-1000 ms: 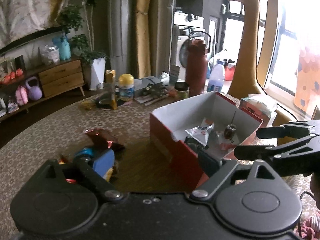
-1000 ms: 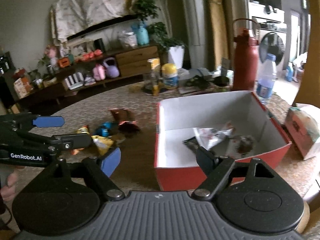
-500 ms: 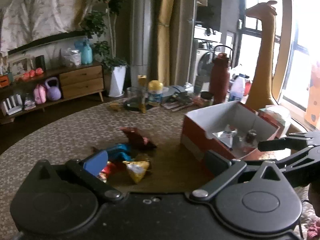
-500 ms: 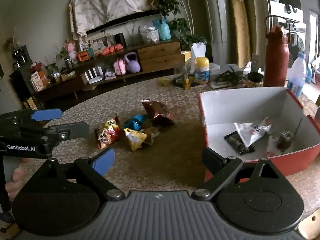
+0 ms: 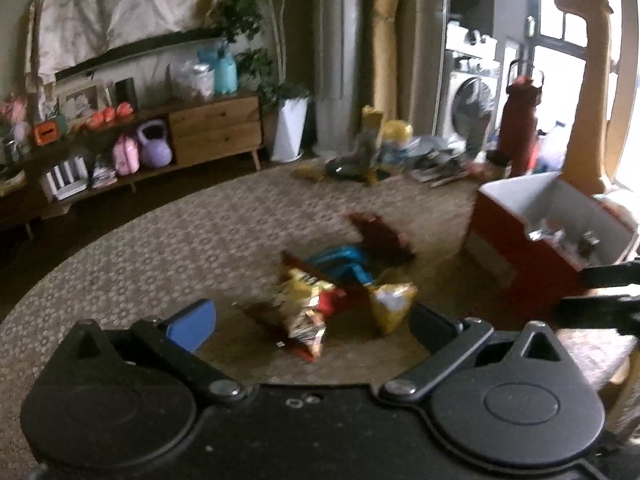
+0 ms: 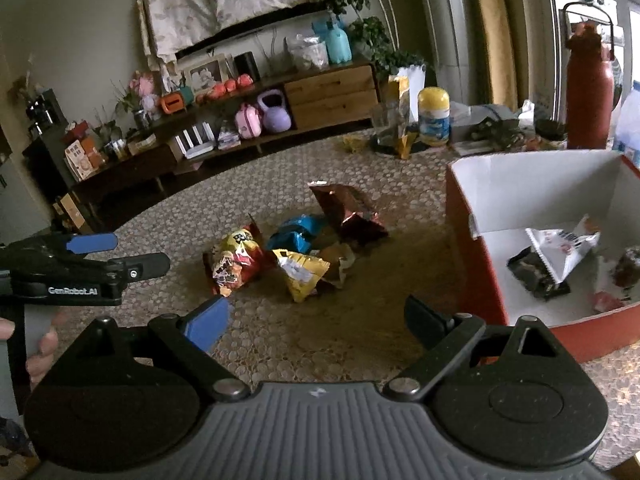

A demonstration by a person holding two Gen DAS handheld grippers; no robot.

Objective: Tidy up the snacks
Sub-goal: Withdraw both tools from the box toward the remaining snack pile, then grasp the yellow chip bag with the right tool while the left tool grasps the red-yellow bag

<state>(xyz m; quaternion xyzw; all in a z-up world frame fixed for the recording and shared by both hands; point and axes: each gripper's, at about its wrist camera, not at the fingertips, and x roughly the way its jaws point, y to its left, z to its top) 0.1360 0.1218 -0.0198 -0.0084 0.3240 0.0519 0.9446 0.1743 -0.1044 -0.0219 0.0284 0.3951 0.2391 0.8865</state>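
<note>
Both grippers' jaws wide apart

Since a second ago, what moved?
Both grippers swung from the red cardboard box toward the loose snack bags. The left gripper and right gripper have just been opening, nothing between them. Bags and box stayed put.

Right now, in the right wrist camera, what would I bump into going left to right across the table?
Left gripper → red and yellow chip bag → yellow snack bag → red box → white packet inside the box.
</note>
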